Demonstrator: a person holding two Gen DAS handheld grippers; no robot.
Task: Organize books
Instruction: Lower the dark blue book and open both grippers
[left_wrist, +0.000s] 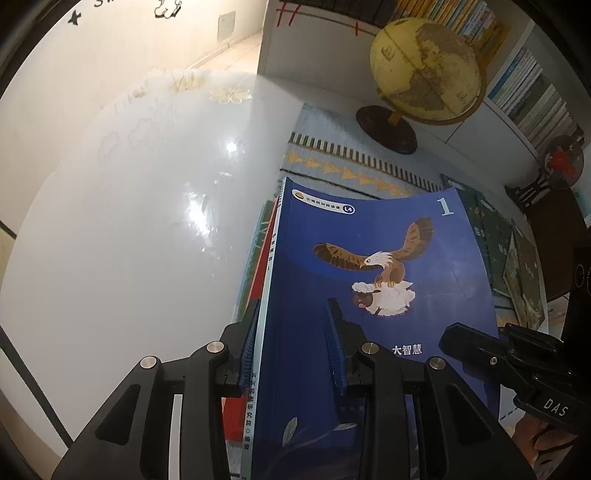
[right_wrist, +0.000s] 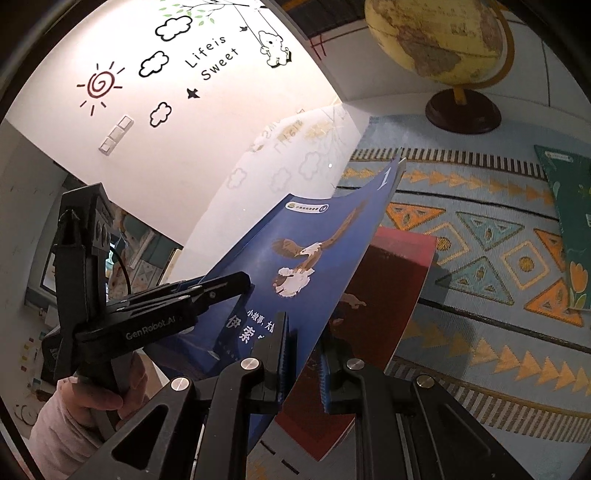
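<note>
A blue book (left_wrist: 369, 236) with an eagle on its cover is held tilted above the patterned mat (right_wrist: 480, 258). My left gripper (left_wrist: 293, 339) is shut across its spine edge, one pad on the cover and the other outside a red book (right_wrist: 388, 295) and other thin books stacked behind it. My right gripper (right_wrist: 306, 354) is shut on the blue book's opposite edge, with the red book hanging loose just behind. Each gripper shows in the other's view: the right gripper (left_wrist: 476, 343) at the cover's right edge, the left gripper (right_wrist: 225, 286) on the cover, held by a hand (right_wrist: 92, 402).
A yellow globe (left_wrist: 424, 70) on a dark base stands at the back of the mat. Green books (left_wrist: 498, 236) lie flat to the right. A glossy white tabletop (left_wrist: 147, 221) spreads left. Shelves of books (left_wrist: 528, 85) line the back right, with a small red fan (left_wrist: 561, 162).
</note>
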